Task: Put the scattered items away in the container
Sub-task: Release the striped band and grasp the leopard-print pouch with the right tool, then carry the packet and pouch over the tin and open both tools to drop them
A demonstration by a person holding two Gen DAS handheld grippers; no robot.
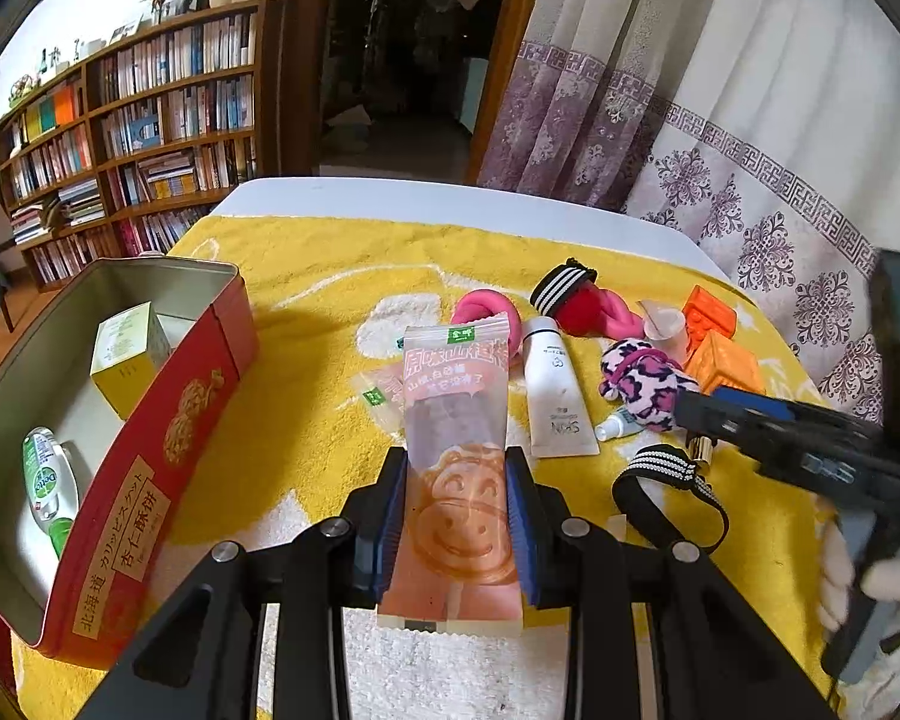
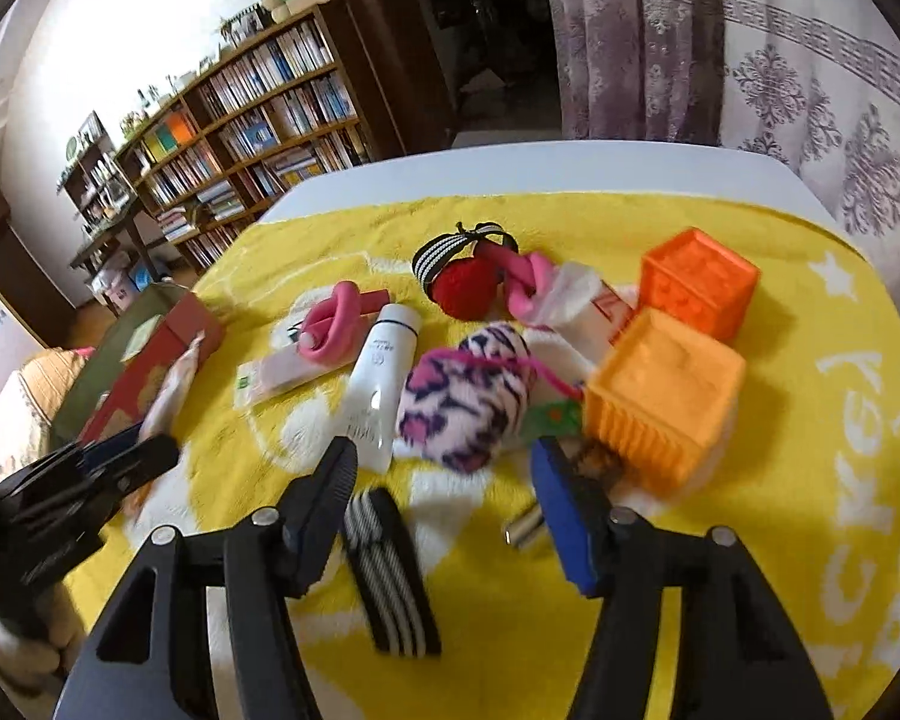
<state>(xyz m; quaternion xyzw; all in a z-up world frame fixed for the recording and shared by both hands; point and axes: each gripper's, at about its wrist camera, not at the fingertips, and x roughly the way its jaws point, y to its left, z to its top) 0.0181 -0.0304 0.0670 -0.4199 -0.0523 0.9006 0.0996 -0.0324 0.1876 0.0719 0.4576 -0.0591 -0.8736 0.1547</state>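
Note:
My left gripper (image 1: 455,468) is shut on a pink snack packet (image 1: 453,420) and holds it above the yellow towel. The red tin (image 1: 150,438) lies open to its left, holding a yellow box (image 1: 127,354) and a sanitizer bottle (image 1: 48,480). My right gripper (image 2: 444,462) is open above a black-and-white striped band (image 2: 384,570), just short of the pink leopard plush (image 2: 468,396). The right gripper also shows in the left wrist view (image 1: 708,408). A white tube (image 2: 384,372), pink curlers (image 2: 336,324) and two orange blocks (image 2: 666,390) lie beyond.
A second snack packet (image 1: 384,390) lies flat on the towel (image 1: 306,324). A red ball with a striped band (image 2: 462,276) and a small metal cylinder (image 2: 525,528) are among the clutter. A bookshelf (image 1: 132,126) and curtains (image 1: 720,138) stand behind the table.

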